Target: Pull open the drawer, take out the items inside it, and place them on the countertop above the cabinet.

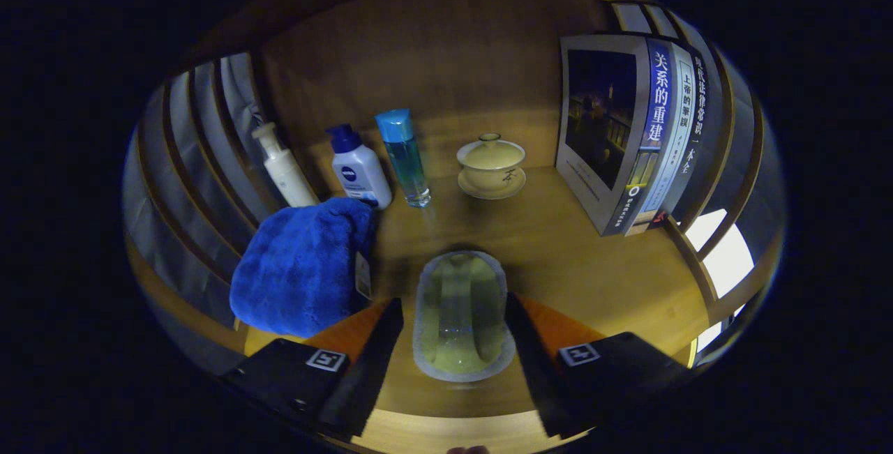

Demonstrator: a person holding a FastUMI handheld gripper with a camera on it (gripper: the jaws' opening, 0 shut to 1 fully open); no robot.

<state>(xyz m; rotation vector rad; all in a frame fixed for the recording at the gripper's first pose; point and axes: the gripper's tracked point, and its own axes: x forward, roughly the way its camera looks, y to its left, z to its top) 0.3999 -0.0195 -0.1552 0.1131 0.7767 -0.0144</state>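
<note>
both claw (460,342) fingers apart around a sponge (460,314) on the countertop (593,259), contact unclear

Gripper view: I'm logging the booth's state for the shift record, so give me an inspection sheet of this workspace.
Surface: wooden countertop, bare ahead of the books.
Job's things: pale oblong sponge-like item between the fingers; blue towel beside them.
Clutter: pump bottle, white bottle, blue bottle, lidded cup on saucer, books upright.
Grippers: gripper fingers flank the item; contact unclear.
Cables: nothing seen.
Surroundings: wooden back panel, slatted sides.
</note>
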